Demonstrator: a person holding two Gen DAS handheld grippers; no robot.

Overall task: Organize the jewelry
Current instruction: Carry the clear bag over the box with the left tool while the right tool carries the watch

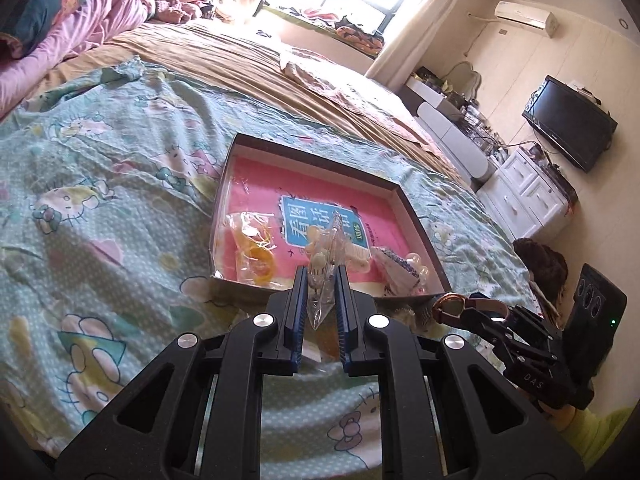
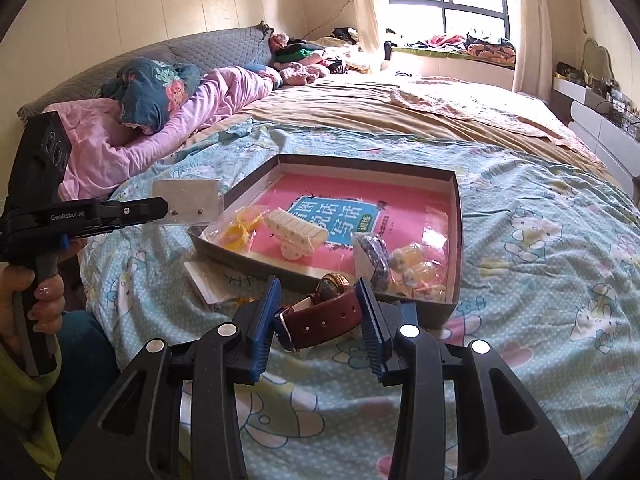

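Observation:
A shallow brown box [image 1: 316, 156] [image 2: 457, 216] with a pink book cover as its floor lies on the bed. In it are a bag of yellow rings [image 1: 256, 248] [image 2: 238, 230], a white hair clip [image 2: 296, 232], a dark bracelet on a card [image 2: 374, 258] and clear beads [image 2: 416, 268]. My left gripper [image 1: 322, 284] is shut on a clear plastic bag [image 1: 326, 264] [image 2: 188, 202] and holds it above the box's near left corner. My right gripper [image 2: 320, 300] is shut on a brown leather watch [image 2: 326, 316] [image 1: 452, 306] just in front of the box.
The bed carries a teal cartoon sheet [image 2: 540, 260], a tan blanket [image 2: 380, 116] and pink bedding [image 2: 160, 128]. A small white packet [image 2: 208, 280] lies on the sheet in front of the box. White drawers [image 1: 528, 196] and a TV [image 1: 568, 124] stand beyond the bed.

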